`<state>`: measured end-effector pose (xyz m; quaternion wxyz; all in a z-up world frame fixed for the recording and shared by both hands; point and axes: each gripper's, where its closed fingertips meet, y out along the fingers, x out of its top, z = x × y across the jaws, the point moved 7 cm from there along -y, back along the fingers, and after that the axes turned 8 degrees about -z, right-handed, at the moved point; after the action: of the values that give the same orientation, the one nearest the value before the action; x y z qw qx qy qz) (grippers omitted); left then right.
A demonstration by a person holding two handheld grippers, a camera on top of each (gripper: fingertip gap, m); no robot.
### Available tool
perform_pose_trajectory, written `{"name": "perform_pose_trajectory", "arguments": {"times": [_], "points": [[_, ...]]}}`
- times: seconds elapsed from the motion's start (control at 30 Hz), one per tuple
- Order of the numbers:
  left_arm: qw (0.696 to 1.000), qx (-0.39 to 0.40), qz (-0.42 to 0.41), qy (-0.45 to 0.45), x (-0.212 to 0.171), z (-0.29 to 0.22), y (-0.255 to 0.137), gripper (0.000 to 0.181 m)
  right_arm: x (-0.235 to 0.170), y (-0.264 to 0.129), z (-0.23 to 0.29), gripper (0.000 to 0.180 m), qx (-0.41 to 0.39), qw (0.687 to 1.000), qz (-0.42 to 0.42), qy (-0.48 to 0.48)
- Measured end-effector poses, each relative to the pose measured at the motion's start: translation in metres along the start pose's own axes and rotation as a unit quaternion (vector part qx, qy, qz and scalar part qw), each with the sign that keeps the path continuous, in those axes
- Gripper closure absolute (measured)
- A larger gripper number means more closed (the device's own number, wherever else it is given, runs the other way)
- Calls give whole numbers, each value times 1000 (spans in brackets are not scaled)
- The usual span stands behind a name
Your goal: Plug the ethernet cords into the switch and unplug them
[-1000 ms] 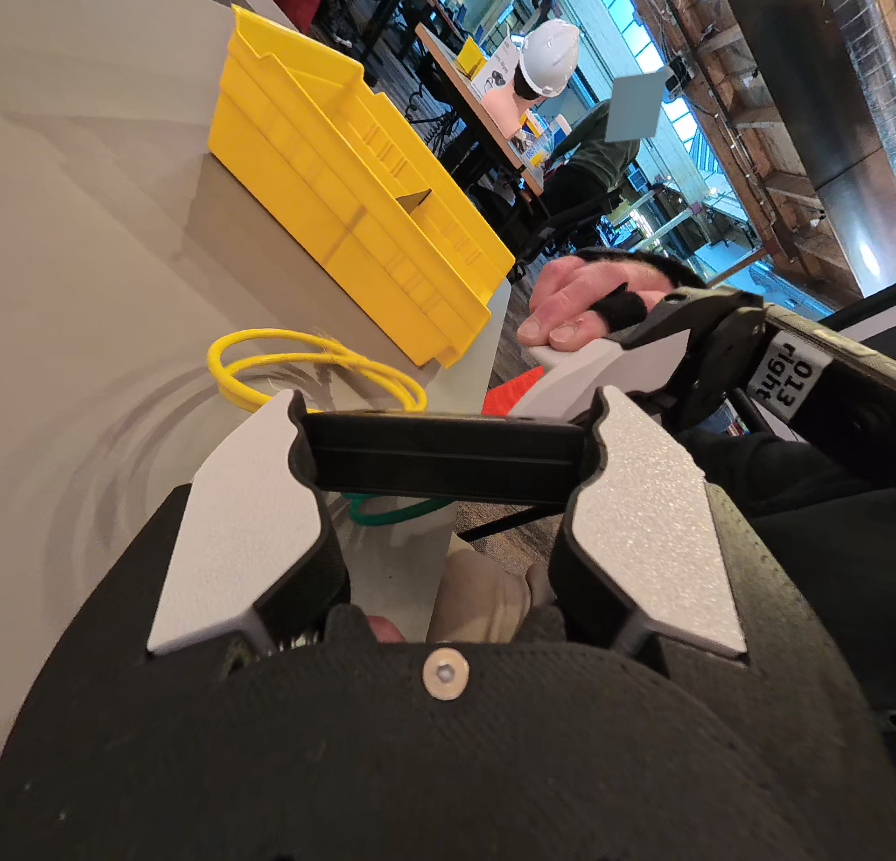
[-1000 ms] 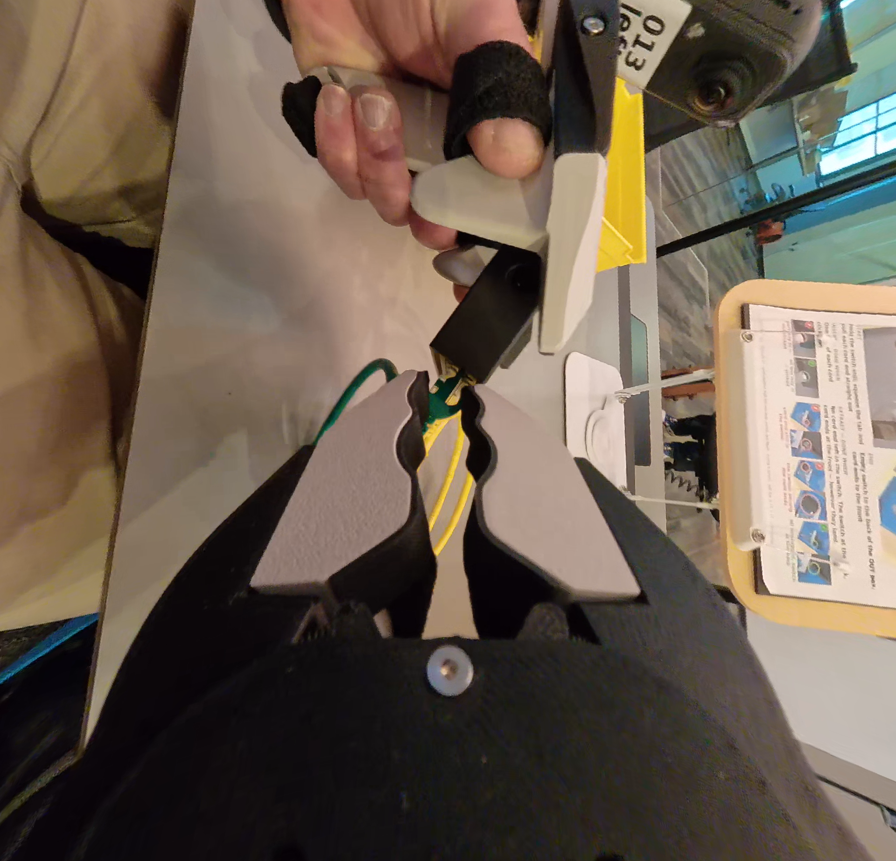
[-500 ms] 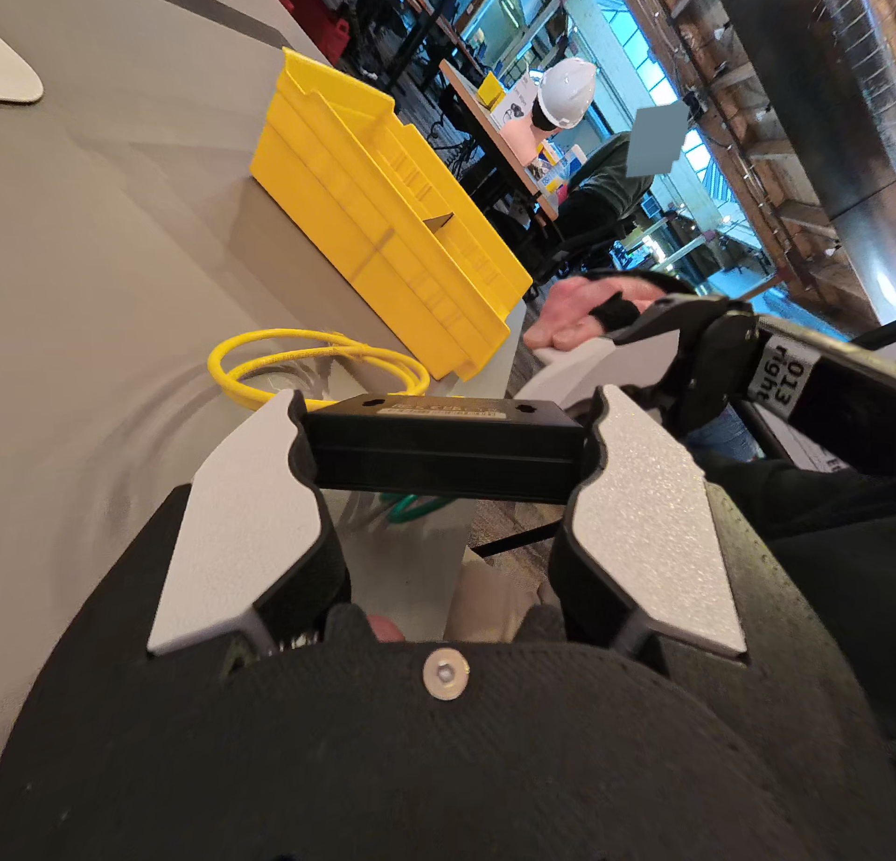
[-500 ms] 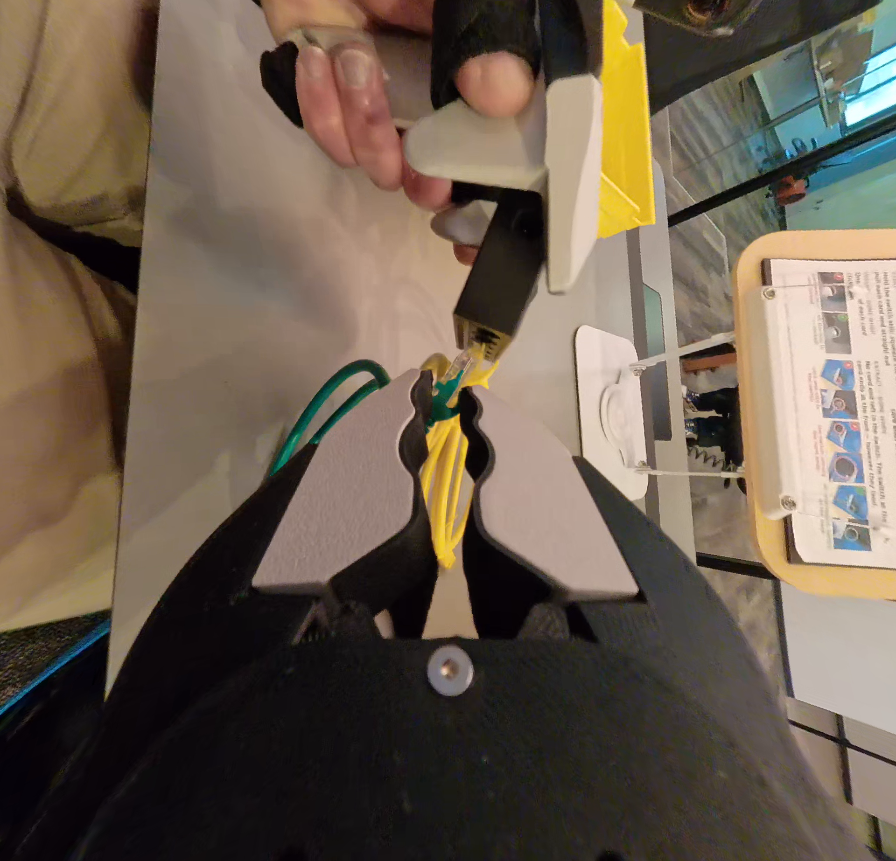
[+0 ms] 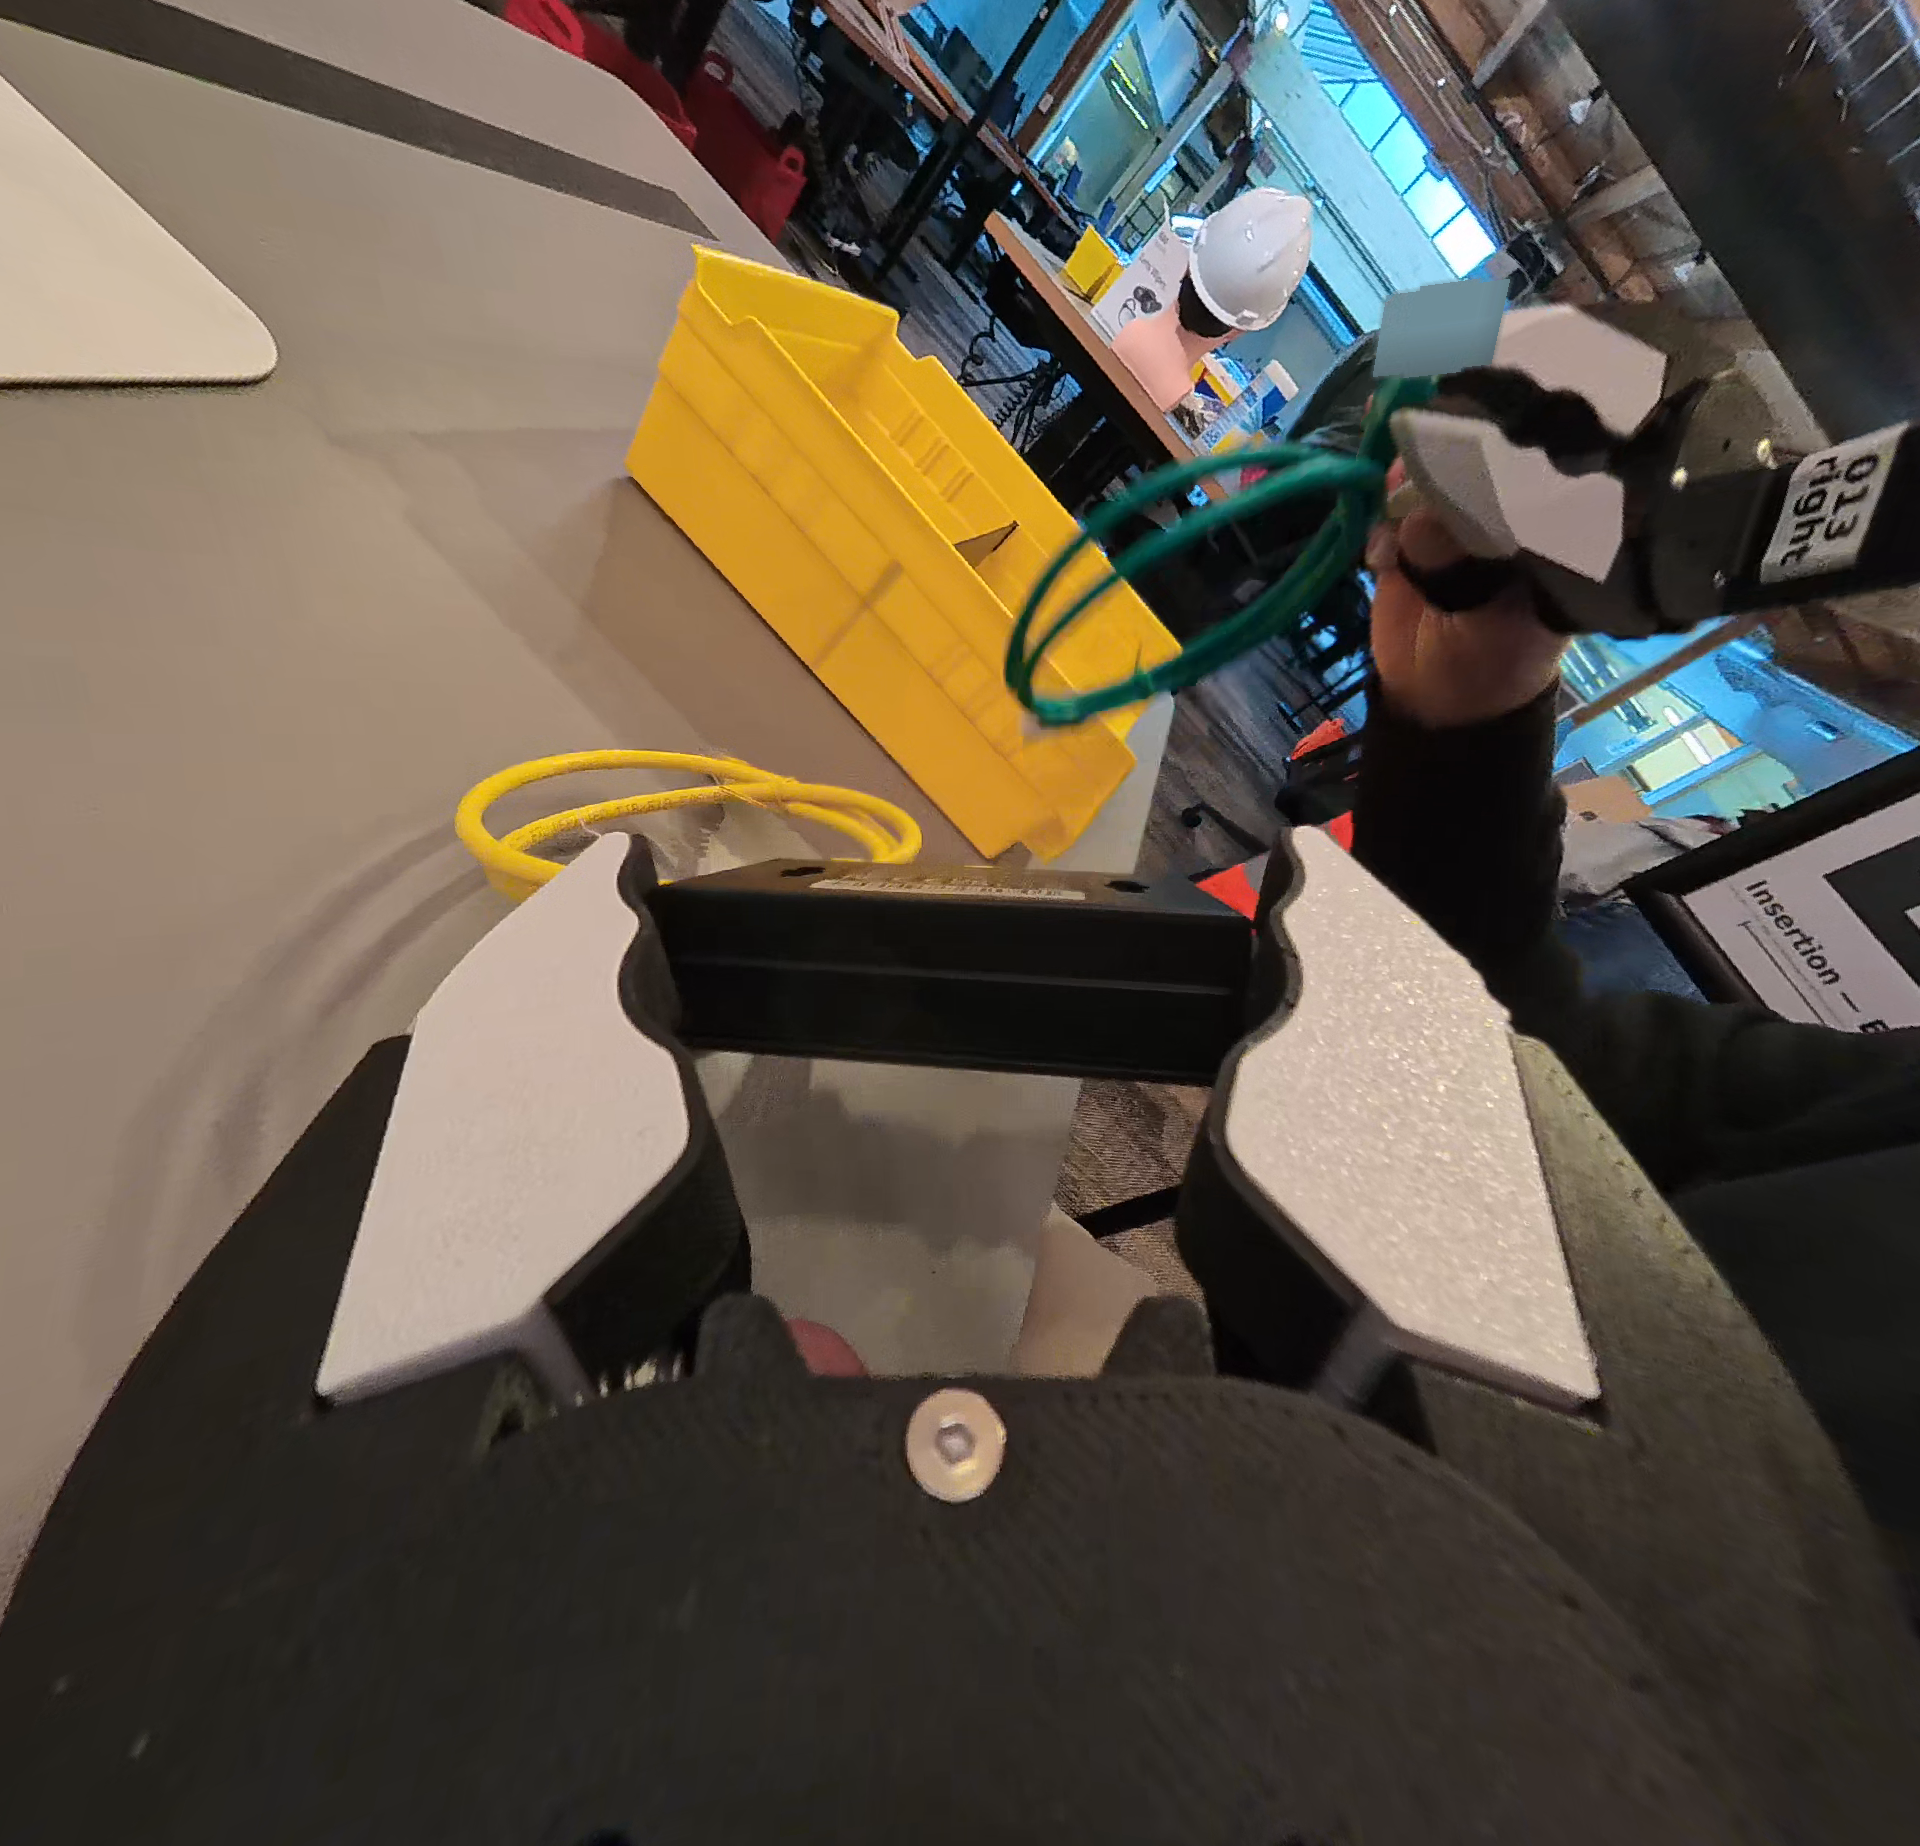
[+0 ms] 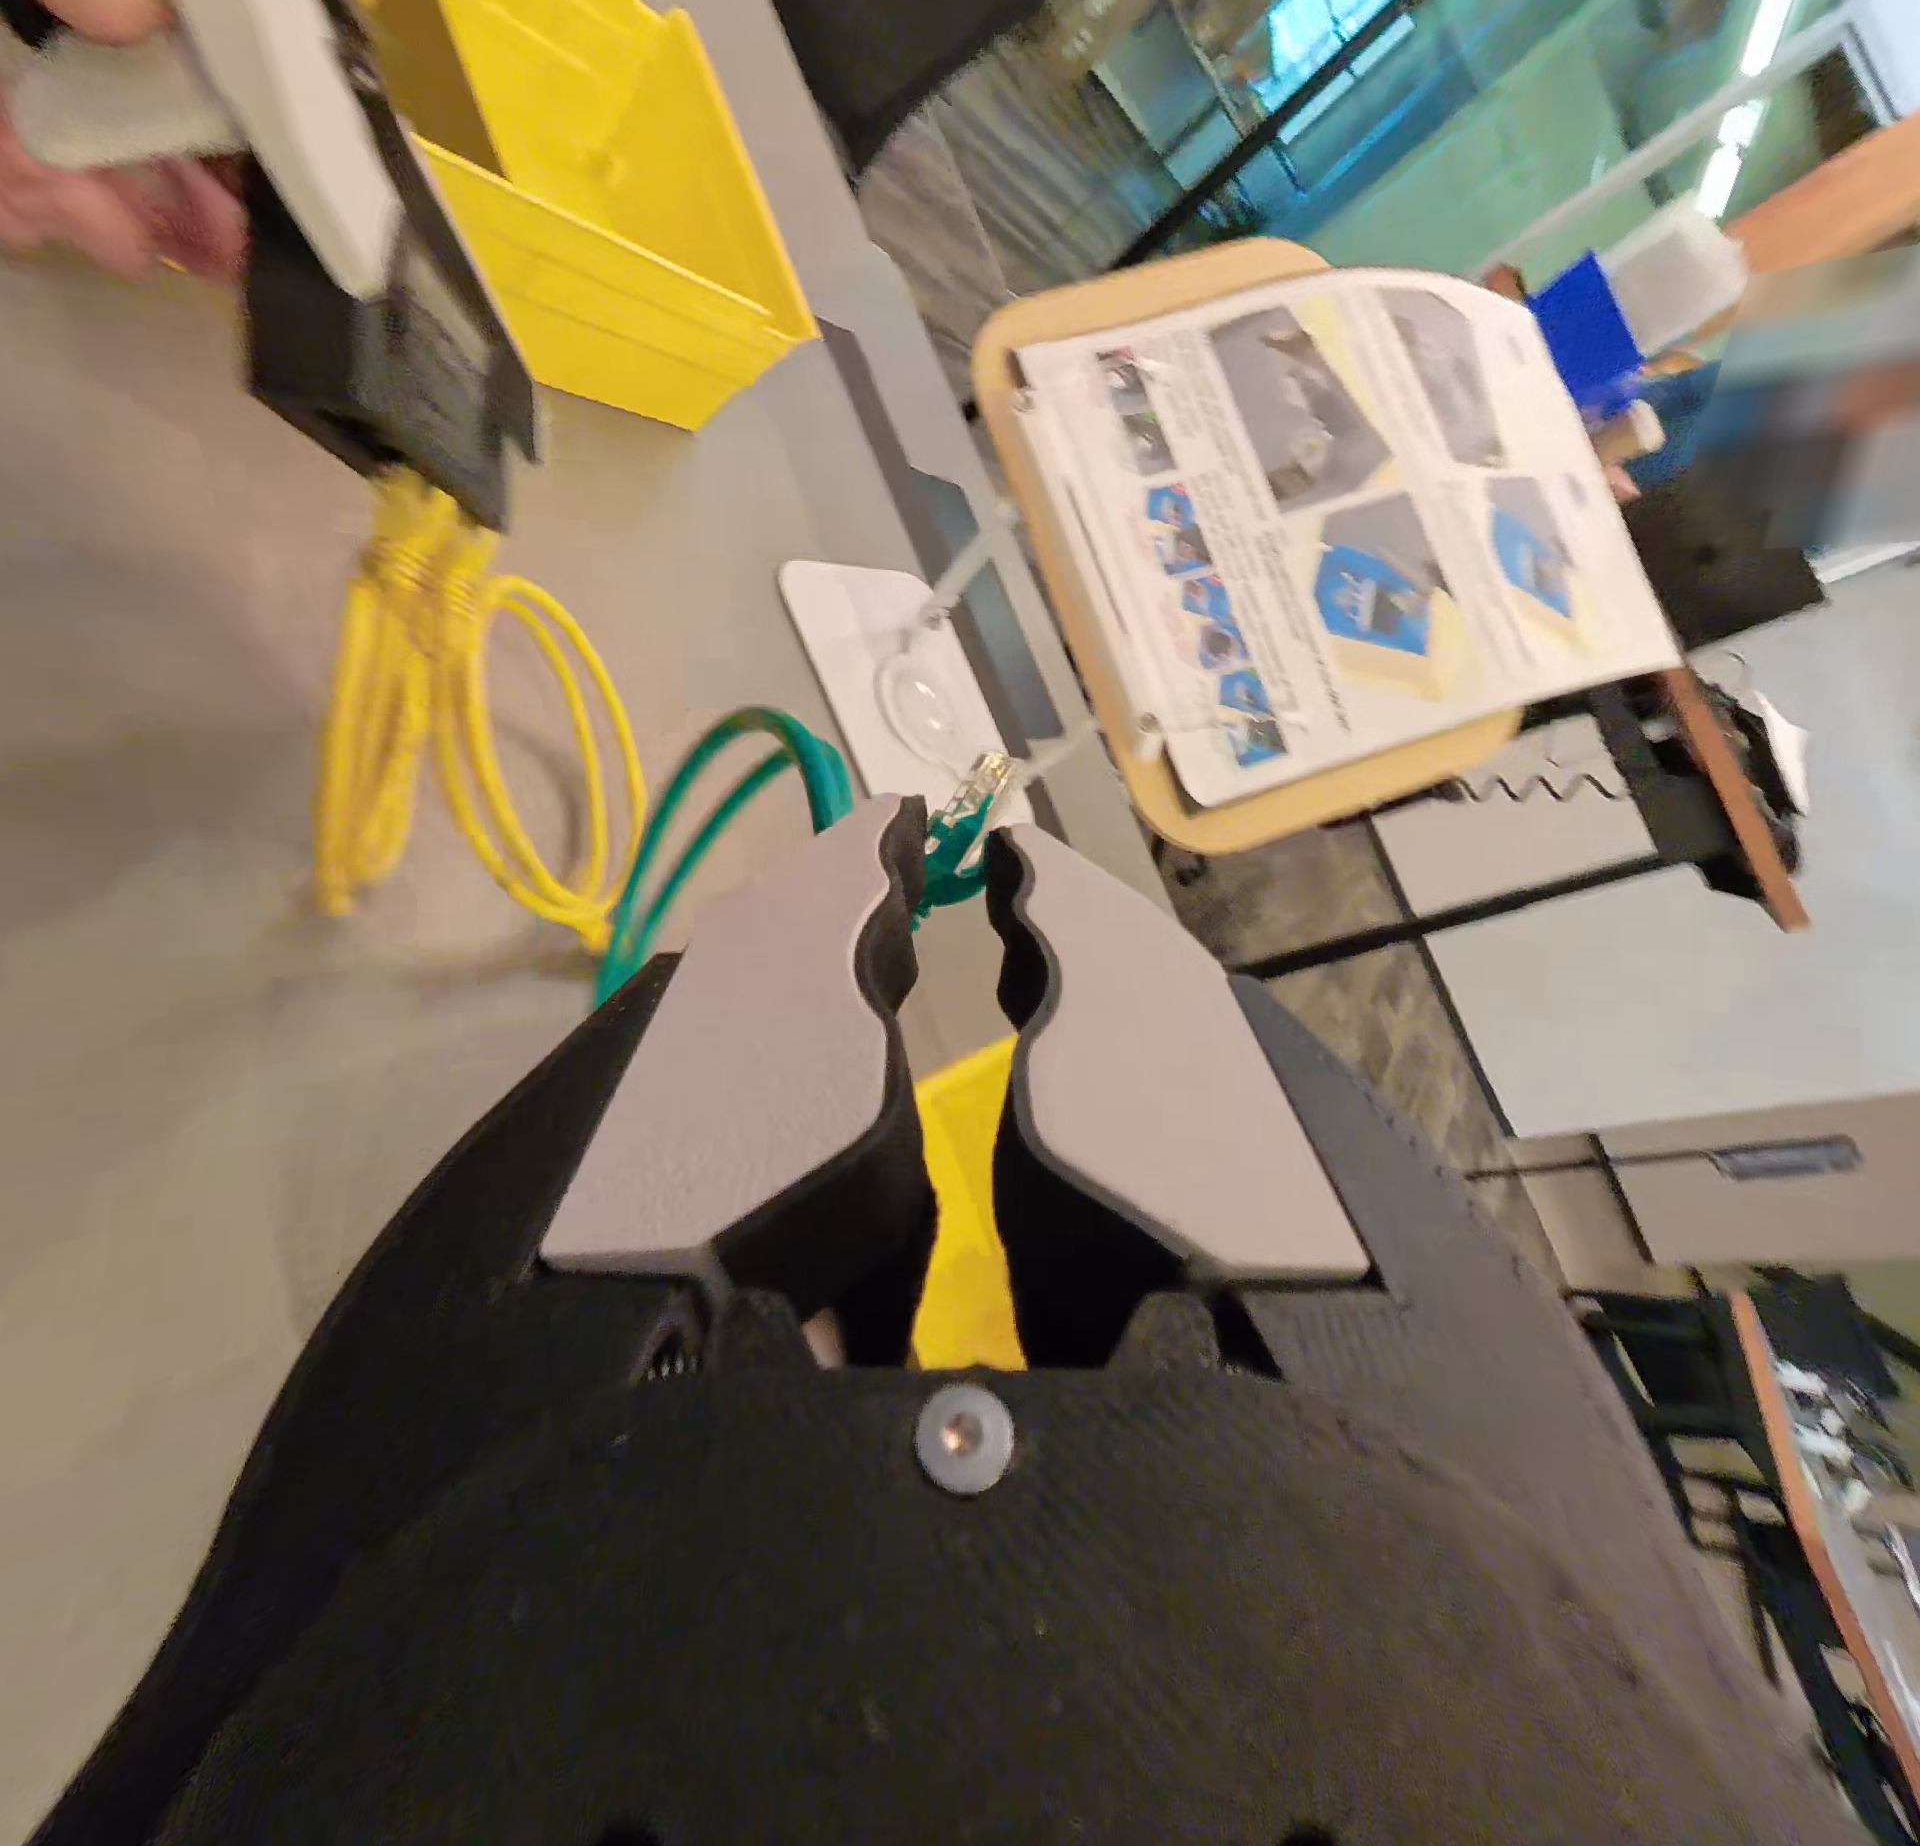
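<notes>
My left gripper (image 5: pixel 951 955) is shut on the black switch (image 5: pixel 945 975), held across its fingertips above the grey table. In the right wrist view the switch (image 6: pixel 384 373) shows at upper left with yellow cords (image 6: pixel 416 653) plugged into it and hanging down to the table. The yellow cord's loop (image 5: pixel 675 799) lies on the table beyond the switch. My right gripper (image 6: pixel 951 840) is shut on the green cord (image 6: pixel 727 820) just behind its clear plug (image 6: pixel 982 783), which is free in the air. In the left wrist view the right gripper (image 5: pixel 1455 446) holds the green loop (image 5: pixel 1195 591) high at right.
A yellow bin (image 5: pixel 883 549) stands on the table (image 5: pixel 260 601) behind the cords and shows in the right wrist view (image 6: pixel 582 186) too. A white pad (image 6: pixel 883 674) and a wooden board with an instruction sheet (image 6: pixel 1330 549) stand at the table's far side. The table edge is close by.
My right gripper has pulled the green cord's plug out of the switch and lifted it up and away. The left gripper still holds the switch, with the view tilted further.
</notes>
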<state>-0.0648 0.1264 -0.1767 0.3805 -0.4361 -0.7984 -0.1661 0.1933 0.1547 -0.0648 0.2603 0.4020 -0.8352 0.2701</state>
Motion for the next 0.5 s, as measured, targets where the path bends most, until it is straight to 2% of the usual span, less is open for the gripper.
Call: {"name": "perform_pose_trajectory", "arguments": {"times": [0.2, 0.5], "points": [[1000, 4, -8, -2, 2, 5, -2, 74, -31, -30, -34, 168, -61, 996, 57, -4], [1000, 8, -5, 3, 2, 8, -2, 74, -50, -74, -66, 169, -132, 989, 30, 61]]}}
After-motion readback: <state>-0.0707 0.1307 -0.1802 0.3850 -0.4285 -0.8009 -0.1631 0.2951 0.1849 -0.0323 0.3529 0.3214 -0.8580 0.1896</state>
